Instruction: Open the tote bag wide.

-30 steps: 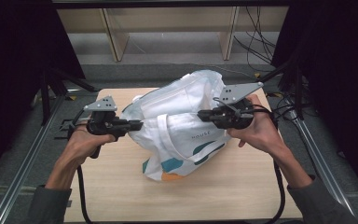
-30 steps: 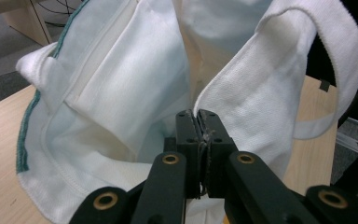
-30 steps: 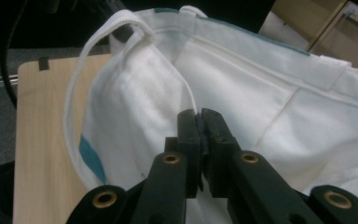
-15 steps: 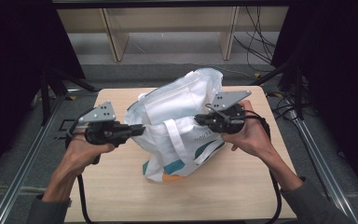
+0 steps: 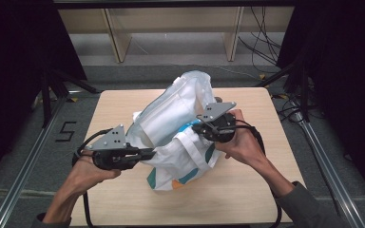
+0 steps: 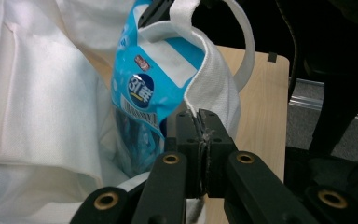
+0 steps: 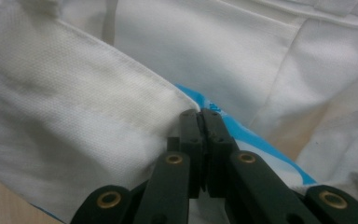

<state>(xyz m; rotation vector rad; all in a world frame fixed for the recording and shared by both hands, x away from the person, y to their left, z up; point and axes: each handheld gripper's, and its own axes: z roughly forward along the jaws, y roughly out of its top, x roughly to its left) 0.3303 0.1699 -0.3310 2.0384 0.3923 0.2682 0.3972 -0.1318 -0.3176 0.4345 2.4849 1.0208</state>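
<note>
A white fabric tote bag [image 5: 168, 118] with teal and orange print lies on the wooden table [image 5: 266, 190], its mouth held apart. My left gripper [image 5: 151, 153] is shut on the near rim of the bag [image 6: 214, 88]. My right gripper [image 5: 196, 128] is shut on the opposite rim [image 7: 98, 116], beside a handle strap. A blue snack packet [image 6: 140, 88] stands inside the bag, between the two rims. Its blue edge [image 7: 247, 137] shows just behind the right jaws, and a sliver of the packet [image 5: 190, 126] shows in the bag's mouth in the high view.
The bag lies mid-table, with bare wood on every side. Wooden shelf legs [image 5: 115, 40] stand on the floor beyond the far edge, with cables [image 5: 261, 45] to the right. A metal rail [image 5: 24, 166] runs along the left side.
The left gripper has pulled its rim toward the person, and the right gripper has shifted left and slightly nearer. The bag's mouth is stretched wider, and the blue packet now shows inside.
</note>
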